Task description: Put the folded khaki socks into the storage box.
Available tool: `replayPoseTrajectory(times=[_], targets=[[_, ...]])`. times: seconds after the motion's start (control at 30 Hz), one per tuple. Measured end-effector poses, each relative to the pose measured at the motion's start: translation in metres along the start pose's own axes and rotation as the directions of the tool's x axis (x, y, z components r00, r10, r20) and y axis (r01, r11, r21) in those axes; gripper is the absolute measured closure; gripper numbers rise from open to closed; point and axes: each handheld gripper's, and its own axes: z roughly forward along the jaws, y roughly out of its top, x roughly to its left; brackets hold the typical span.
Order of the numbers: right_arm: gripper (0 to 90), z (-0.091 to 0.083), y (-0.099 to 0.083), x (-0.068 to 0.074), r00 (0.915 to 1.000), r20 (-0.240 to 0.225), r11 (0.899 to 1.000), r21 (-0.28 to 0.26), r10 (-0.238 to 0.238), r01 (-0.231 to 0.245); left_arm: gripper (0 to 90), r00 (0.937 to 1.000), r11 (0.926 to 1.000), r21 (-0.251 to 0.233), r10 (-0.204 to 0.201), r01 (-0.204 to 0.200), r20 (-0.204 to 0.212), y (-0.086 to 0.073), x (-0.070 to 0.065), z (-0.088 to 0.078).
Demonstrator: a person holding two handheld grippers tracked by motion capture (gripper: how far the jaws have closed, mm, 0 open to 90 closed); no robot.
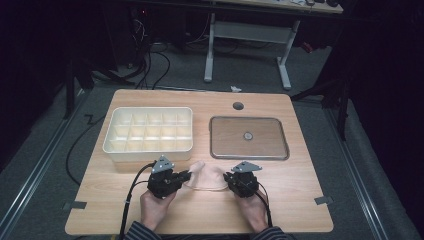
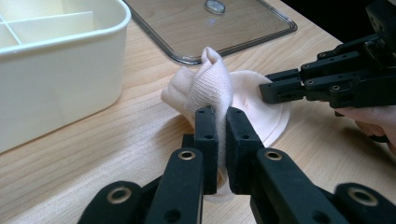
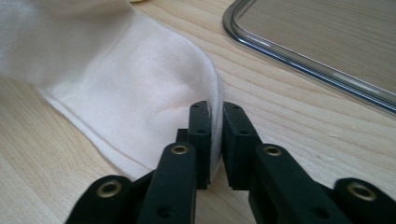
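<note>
Pale pink knitted fabric, a small soft garment that looks like a sock (image 1: pixel 206 176), lies on the light wooden tabletop (image 1: pixel 295 195) between the 2 claws, in front of the cream plastic divided box (image 1: pixel 148 134) and the clear flat lid with a metal-looking rim (image 1: pixel 249 137).

The left claw (image 2: pixel 219 122) is pinched tight on a bunched, ribbed fold of the sock, with the fabric rising in a peak above the jaws. The right claw (image 3: pixel 212 116) has its jaws drawn narrow on the sock's thin curved edge (how much cloth sits between them is hard to tell, since only a sliver of the hem passes through).

That shallow bite is the main risk. If the 2 hands pull apart to stretch or fold the sock, the hem may slide out of the right claw and the fabric would then drop slack onto the tabletop. The left grip looks deeper, yet it holds several layers at once, so a fold made from here could come out lopsided or twisted.

The lid's rim lies near the right claw, and a sideways swing might knock it. The box wall stands just beside the left hand (image 1: pixel 155 207), so a lift toward a compartment could snag the dangling cloth on its rim.
</note>
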Motion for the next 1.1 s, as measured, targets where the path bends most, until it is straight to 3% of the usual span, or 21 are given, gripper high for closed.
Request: replayPoseTrajectory(times=[0.5, 0.87, 0.97, 1.1], targets=[[85.6, 0.003, 0.003, 0.007, 0.9975, -0.07, 1.0, -0.002, 0.008, -0.008, 84.6, 0.999, 0.999, 0.008, 0.043, -0.043, 0.015, 0.004, -0.012, 0.006], [85.6, 0.005, 0.003, 0.006, 0.9969, -0.078, 1.0, 0.003, 0.007, -0.007, 84.5, 0.9976, 0.9969, 0.039, 0.068, -0.068, 0.013, 0.003, -0.019, 0.019], [85.5, 0.006, 0.003, 0.006, 0.997, -0.077, 1.0, 0.002, 0.0, 0.0, 84.3, 0.9944, 0.9923, 0.065, 0.106, -0.106, 0.003, 0.002, -0.021, 0.023], [85.5, 0.007, 0.003, 0.007, 0.9975, -0.07, 1.0, 0.003, -0.012, 0.012, 84.2, 0.994, 0.9909, 0.079, 0.109, -0.109, 0.004, 0.0, -0.021, 0.027]])
